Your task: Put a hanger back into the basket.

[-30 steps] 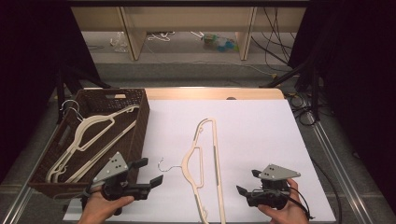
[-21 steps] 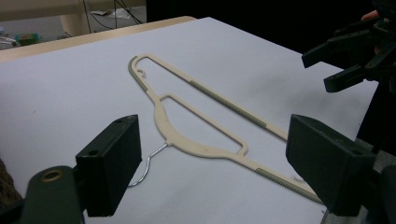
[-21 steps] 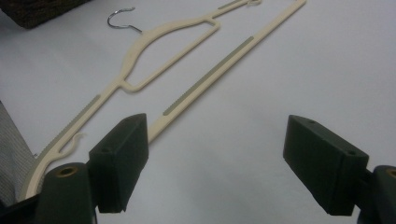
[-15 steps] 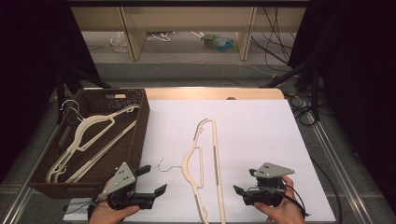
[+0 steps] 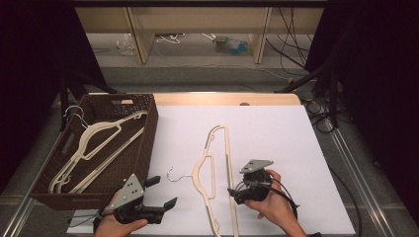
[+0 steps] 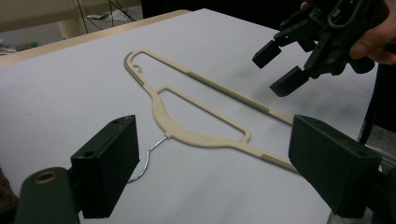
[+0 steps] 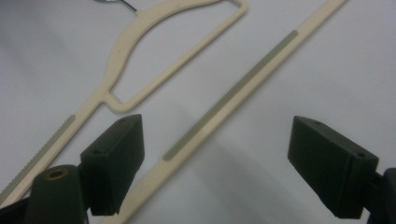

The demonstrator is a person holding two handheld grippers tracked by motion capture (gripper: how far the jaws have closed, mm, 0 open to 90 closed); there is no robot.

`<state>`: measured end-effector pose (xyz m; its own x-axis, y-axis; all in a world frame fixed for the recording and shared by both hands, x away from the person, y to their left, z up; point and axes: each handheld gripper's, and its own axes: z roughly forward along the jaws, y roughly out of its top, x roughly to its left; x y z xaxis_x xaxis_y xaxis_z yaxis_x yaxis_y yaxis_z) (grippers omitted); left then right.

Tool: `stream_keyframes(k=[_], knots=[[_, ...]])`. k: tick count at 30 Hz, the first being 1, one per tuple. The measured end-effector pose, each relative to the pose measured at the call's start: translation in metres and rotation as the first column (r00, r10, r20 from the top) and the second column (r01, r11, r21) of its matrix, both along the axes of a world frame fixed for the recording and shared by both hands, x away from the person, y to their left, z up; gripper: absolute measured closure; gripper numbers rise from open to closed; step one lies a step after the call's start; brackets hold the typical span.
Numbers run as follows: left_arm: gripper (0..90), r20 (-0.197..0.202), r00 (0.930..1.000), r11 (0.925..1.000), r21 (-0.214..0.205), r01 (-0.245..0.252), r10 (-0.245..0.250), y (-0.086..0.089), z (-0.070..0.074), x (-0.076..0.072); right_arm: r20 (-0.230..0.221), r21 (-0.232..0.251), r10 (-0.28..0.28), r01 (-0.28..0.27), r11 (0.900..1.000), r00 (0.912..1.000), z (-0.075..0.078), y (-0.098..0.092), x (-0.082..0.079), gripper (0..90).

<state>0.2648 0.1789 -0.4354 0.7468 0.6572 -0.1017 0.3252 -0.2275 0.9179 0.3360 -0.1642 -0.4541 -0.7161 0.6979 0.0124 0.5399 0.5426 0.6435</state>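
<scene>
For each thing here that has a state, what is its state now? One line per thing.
left gripper: open, holds nothing.
right gripper: open, above the hanger's long bar.
hanger on the table: lies flat, not gripped.
basket: open top, holds hangers.
hangers in the basket: lie stacked inside.

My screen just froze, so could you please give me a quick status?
Both grippers open, left, right. Cream hanger flat on white sheet, right jaws straddling its bar. Nothing in the way.
</scene>
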Motion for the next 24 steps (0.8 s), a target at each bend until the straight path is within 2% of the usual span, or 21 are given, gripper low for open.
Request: stream_keyframes(k=[1, 3, 5, 6, 9, 13, 15, 19, 24], knots=[[16.4, -0.002, 1.0000, 1.0000, 0.000, -0.008, 0.008, 0.000, 0.000, 0.000, -0.003, -0.017, 0.003, -0.003, 0.9999, 1.0000, -0.002, 0.006, 0.004, 20.9], [16.4, -0.001, 1.0000, 0.9999, 0.009, -0.008, 0.008, 0.000, -0.001, 0.000, -0.044, -0.062, 0.000, -0.003, 0.9981, 0.9990, -0.003, 0.013, 0.008, 21.4], [16.5, -0.002, 1.0000, 0.9999, 0.008, -0.008, 0.008, 0.000, -0.001, 0.000, -0.053, -0.073, 0.013, -0.017, 0.9972, 0.9985, -0.006, 0.017, 0.013, 23.4], [16.5, -0.001, 1.0000, 0.9999, 0.010, -0.007, 0.007, 0.000, -0.001, -0.001, -0.077, -0.091, 0.005, -0.012, 0.9958, 0.9970, -0.007, 0.020, 0.014, 24.0], [16.7, -0.002, 1.0000, 0.9999, 0.012, -0.001, 0.001, 0.000, -0.001, -0.001, -0.101, -0.123, -0.002, -0.010, 0.9924, 0.9949, -0.009, 0.024, 0.018, 25.9], [16.8, -0.003, 1.0000, 1.0000, -0.001, -0.004, 0.004, 0.000, -0.001, -0.001, -0.129, -0.133, -0.008, -0.010, 0.9910, 0.9917, -0.010, 0.028, 0.021, 29.3], [16.9, -0.002, 1.0000, 0.9999, 0.011, 0.001, 0.000, 0.000, -0.001, -0.001, -0.137, -0.138, -0.008, -0.011, 0.9904, 0.9905, -0.010, 0.028, 0.023, 30.6], [17.0, -0.005, 1.0000, 1.0000, -0.002, 0.001, -0.001, -0.001, -0.001, -0.001, -0.167, -0.155, -0.010, -0.016, 0.9878, 0.9858, -0.012, 0.029, 0.027, 33.0], [17.1, 0.000, 0.9998, 0.9998, 0.009, 0.020, -0.020, -0.001, -0.002, 0.001, -0.199, -0.184, -0.005, -0.032, 0.9824, 0.9800, -0.013, 0.032, 0.029, 34.4]])
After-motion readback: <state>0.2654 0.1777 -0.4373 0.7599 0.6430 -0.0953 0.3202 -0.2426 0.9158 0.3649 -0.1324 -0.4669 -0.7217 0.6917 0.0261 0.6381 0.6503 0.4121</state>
